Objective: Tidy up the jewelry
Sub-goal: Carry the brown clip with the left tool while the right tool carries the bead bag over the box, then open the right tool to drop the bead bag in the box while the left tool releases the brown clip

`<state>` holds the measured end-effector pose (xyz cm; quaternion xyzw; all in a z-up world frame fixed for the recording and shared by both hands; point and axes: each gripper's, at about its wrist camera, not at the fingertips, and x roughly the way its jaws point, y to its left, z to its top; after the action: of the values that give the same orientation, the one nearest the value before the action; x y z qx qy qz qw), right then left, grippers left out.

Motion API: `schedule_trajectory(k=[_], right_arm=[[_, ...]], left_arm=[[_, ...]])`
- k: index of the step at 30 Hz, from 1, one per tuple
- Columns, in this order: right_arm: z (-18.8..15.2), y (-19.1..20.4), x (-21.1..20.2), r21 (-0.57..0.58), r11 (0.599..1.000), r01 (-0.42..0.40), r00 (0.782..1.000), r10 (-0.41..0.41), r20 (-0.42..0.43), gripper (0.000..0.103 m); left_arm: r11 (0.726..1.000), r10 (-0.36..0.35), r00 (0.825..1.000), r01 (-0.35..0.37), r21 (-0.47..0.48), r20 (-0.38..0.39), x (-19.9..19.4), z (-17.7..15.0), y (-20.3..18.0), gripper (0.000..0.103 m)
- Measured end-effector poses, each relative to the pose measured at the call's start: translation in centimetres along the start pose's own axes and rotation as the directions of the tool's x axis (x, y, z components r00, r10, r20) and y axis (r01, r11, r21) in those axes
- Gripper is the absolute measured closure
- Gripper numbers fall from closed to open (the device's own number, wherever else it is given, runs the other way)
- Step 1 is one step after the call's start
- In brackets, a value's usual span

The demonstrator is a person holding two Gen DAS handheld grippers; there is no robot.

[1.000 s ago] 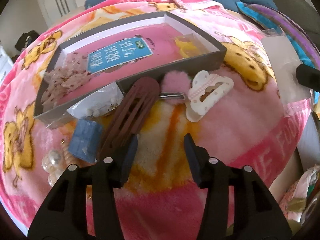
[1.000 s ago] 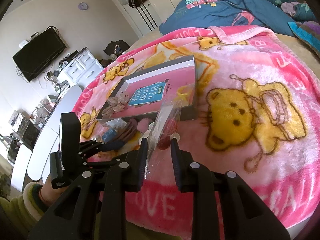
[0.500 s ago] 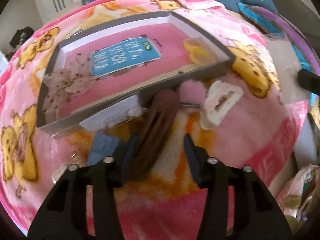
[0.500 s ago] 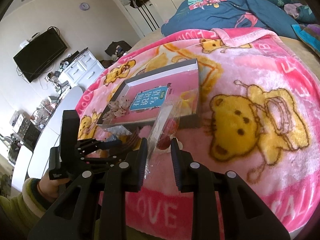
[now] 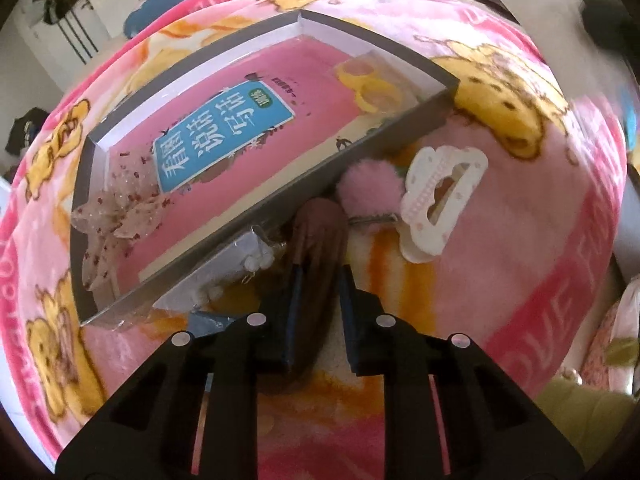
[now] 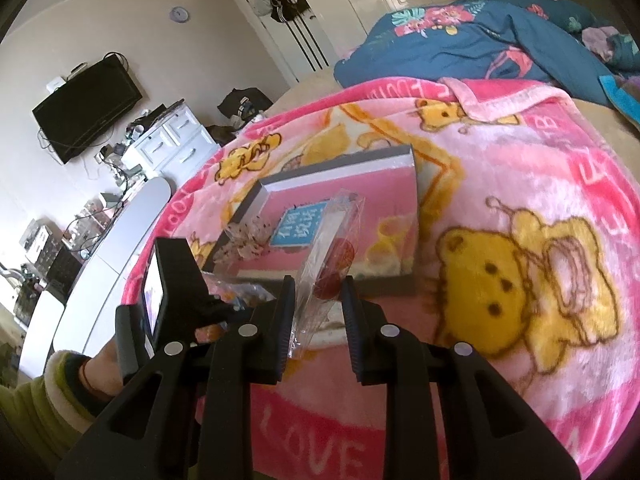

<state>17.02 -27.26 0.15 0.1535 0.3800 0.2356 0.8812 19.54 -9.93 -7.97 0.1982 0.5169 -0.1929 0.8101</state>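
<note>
A grey tray with a pink book inside lies on the pink bear blanket; it holds a sheer dotted bow and yellow rings. In front of it lie a brown hair clip, a pink pompom clip, a white cloud claw clip and a clear packet of pearl earrings. My left gripper has closed around the brown hair clip. My right gripper holds a clear plastic packet with red pieces above the blanket, in front of the tray.
A blue item lies partly hidden under the left gripper. A dark blue quilt lies at the far end of the bed. A white dresser and a white table stand left of the bed.
My left gripper moved forward along the brown hair clip and its jaws closed in on it. My right gripper kept the clear packet and shifted only slightly.
</note>
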Motion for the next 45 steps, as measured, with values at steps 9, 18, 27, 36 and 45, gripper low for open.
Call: schedule_trajectory(k=[9,18,27,36,45], right_arm=[[1.1,0.6,0.6,-0.002,1.0,-0.009,1.0,0.009,0.007,0.08],[1.8,0.8,0.8,-0.009,1.0,-0.004,1.0,0.004,0.008,0.08],[4.2,2.1,0.3,-0.048,0.999,-0.011,0.999,0.013,0.04,0.08],[6.9,3.0,1.2,-0.087,0.996,-0.007,0.997,0.013,0.07,0.08],[8.9,2.1,5.0,-0.12,0.993,0.007,1.0,-0.005,0.019,0.08]], left_arm=[[0.998,-0.003,0.999,0.006,0.069,-0.053,1.6,-0.8,-0.3,0.038],[0.997,-0.077,0.997,0.077,-0.001,-0.007,0.0,-0.6,0.1,0.081],[0.981,-0.172,0.973,0.183,-0.064,0.156,-7.4,1.0,1.5,0.081],[0.96,-0.077,0.961,0.143,-0.241,0.264,-9.6,4.0,8.9,0.081],[0.9,-0.026,0.953,0.154,-0.409,0.301,-7.4,5.0,13.3,0.081]])
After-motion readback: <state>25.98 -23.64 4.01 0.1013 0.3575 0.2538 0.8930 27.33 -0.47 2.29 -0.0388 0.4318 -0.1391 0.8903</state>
